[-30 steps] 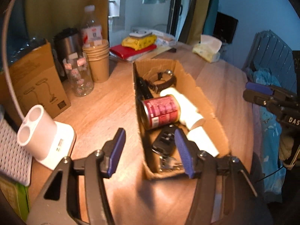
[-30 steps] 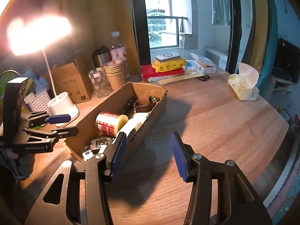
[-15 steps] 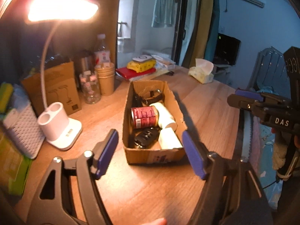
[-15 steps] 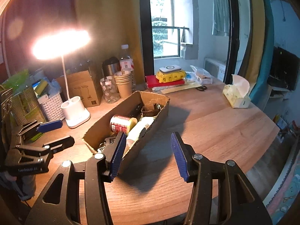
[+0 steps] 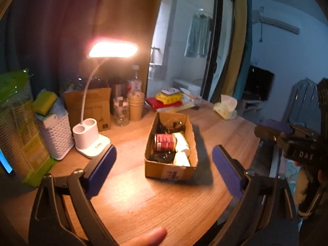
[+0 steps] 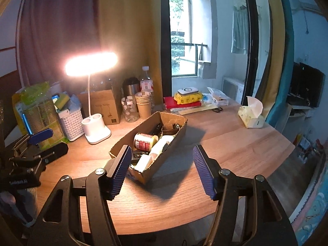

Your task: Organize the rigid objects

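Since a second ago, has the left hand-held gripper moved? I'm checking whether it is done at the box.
Yes. The left hand-held gripper has backed away from the cardboard box, which now looks smaller and farther off; its jaws are opening, empty.

- You're in a lived-in home room, not a lab or shop: a wooden worktop [image 6: 235, 143] stands by a window [image 6: 189, 41] with curtains [image 6: 127, 30].
- A lit desk lamp [image 6: 91, 63], paper cups [image 6: 144, 104], a water bottle [image 6: 146, 82] and a tissue pack [image 6: 251, 116] crowd it.
- Clothes [image 5: 197, 34] hang behind the glass door, and an air conditioner [image 5: 274, 23] sits high on the wall.
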A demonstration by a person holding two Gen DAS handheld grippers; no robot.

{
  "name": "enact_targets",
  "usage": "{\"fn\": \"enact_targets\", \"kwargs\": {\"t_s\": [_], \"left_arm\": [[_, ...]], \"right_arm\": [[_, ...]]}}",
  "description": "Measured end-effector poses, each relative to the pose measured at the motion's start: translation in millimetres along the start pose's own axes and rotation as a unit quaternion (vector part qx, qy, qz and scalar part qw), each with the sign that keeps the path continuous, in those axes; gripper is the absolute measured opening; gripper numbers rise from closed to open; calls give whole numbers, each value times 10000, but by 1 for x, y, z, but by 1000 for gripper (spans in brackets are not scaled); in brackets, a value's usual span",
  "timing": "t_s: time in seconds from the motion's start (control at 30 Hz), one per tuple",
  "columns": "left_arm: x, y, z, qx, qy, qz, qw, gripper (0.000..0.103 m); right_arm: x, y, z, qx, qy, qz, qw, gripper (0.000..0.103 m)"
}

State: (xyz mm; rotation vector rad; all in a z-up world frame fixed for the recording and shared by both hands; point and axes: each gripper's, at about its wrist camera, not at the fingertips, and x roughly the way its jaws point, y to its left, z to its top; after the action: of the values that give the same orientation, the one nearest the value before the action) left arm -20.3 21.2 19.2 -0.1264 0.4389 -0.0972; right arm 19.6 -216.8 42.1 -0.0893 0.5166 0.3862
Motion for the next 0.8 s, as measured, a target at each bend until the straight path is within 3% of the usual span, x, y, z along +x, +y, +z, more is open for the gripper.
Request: {"fn": "enact_targets", "kwargs": {"t_s": [0.2, 0.57, 0.8], "left_arm": [[-9, 0, 5, 46, -146, 175, 9997, 98], [-9, -5, 10, 101, -40, -70, 9999, 98], [-13, -10, 11, 219, -101, 15, 9997, 98]], "right_arm": [[-8, -2, 0, 27, -75, -41, 10000, 66], [-8, -5, 2, 42, -57, -52, 10000, 66], [-8, -5, 2, 29, -89, -49, 9999, 66]]}}
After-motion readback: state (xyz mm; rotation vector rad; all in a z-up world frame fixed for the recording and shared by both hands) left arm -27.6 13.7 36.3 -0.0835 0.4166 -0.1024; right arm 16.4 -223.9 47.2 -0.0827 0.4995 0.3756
